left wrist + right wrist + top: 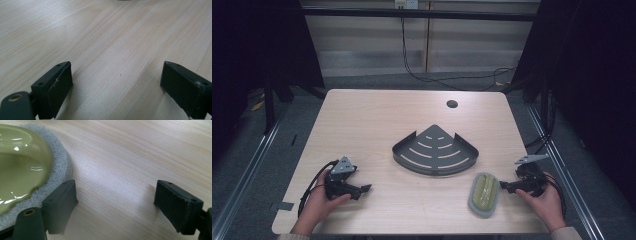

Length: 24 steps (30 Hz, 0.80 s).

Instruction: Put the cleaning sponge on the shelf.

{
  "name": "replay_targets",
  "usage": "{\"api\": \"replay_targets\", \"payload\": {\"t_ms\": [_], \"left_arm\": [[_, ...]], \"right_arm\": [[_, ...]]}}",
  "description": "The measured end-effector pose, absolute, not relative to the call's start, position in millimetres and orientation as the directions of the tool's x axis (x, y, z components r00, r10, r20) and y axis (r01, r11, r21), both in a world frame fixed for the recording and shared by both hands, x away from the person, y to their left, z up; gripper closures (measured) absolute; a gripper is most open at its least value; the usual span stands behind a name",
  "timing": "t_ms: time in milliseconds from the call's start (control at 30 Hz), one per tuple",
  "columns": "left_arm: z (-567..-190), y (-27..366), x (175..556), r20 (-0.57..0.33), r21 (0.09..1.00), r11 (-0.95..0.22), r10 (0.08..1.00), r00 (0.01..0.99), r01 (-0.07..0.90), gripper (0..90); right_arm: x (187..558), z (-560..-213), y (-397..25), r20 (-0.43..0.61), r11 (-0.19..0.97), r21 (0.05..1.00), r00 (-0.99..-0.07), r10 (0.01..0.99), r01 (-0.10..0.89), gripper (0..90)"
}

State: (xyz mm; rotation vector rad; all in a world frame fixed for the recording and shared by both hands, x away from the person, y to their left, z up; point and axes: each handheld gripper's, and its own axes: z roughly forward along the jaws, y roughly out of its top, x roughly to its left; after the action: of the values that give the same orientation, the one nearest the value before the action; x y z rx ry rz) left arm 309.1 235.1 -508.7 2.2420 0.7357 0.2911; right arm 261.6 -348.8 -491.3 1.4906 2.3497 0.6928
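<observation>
A dark grey fan-shaped corner rack (435, 151) with curved slots lies in the middle of the table. To its right front lies an oval scrubber (484, 194), olive-green glossy handle on a grey pad, seen close up as the scrubber (27, 167) in the right gripper view. My right gripper (502, 186) rests on the table just right of it, open; the right gripper (115, 207) has the pad's edge beside its left jaw and bare wood between the jaws. My left gripper (367, 188) rests at the front left, open; the left gripper (116, 87) holds nothing.
The light wooden table (377, 115) has a round cable hole (452, 104) at the back right. Dark curtains flank both sides, and black cables (437, 77) run on the floor behind. A hand holds each gripper near the front edge.
</observation>
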Motion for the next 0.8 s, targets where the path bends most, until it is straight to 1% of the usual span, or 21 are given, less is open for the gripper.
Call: {"api": "replay_targets", "payload": {"t_ms": [100, 233, 300, 367, 400, 433, 500, 633, 800], "left_arm": [[-509, 235, 309, -0.016, 0.718, -0.557, 0.587, 0.809, 0.418, 9.9], [-509, 235, 309, -0.014, 0.717, -0.559, 0.586, 0.810, 0.416, 9.9], [-509, 235, 309, -0.016, 0.717, -0.557, 0.587, 0.809, 0.418, 9.9], [-509, 235, 309, -0.016, 0.717, -0.557, 0.587, 0.810, 0.418, 9.9], [-509, 235, 309, -0.016, 0.718, -0.557, 0.587, 0.809, 0.418, 10.0], [-509, 235, 309, -0.016, 0.718, -0.557, 0.587, 0.809, 0.418, 10.0], [-509, 235, 309, -0.014, 0.717, -0.559, 0.586, 0.810, 0.416, 9.9], [-509, 235, 309, -0.015, 0.717, -0.558, 0.586, 0.810, 0.417, 9.9], [-509, 235, 309, -0.016, 0.718, -0.557, 0.587, 0.809, 0.418, 9.9]], "right_arm": [[262, -491, -348, 0.024, 0.351, 0.521, -0.425, 0.905, 0.778, 17.4], [263, -488, -345, 0.022, 0.359, 0.506, -0.428, 0.904, 0.784, 21.4], [263, -484, -342, 0.007, 0.369, 0.484, -0.426, 0.905, 0.793, 21.5], [263, -476, -336, -0.020, 0.390, 0.470, -0.432, 0.901, 0.792, 22.0], [263, -469, -333, -0.017, 0.383, 0.454, -0.423, 0.906, 0.804, 22.4], [263, -469, -333, -0.017, 0.383, 0.454, -0.423, 0.906, 0.804, 22.4], [265, -454, -329, 0.002, 0.376, 0.451, -0.422, 0.907, 0.809, 23.0], [267, -439, -326, 0.002, 0.374, 0.439, -0.417, 0.909, 0.817, 23.4], [269, -424, -315, 0.004, 0.399, 0.400, -0.437, 0.900, 0.825, 25.1]]}}
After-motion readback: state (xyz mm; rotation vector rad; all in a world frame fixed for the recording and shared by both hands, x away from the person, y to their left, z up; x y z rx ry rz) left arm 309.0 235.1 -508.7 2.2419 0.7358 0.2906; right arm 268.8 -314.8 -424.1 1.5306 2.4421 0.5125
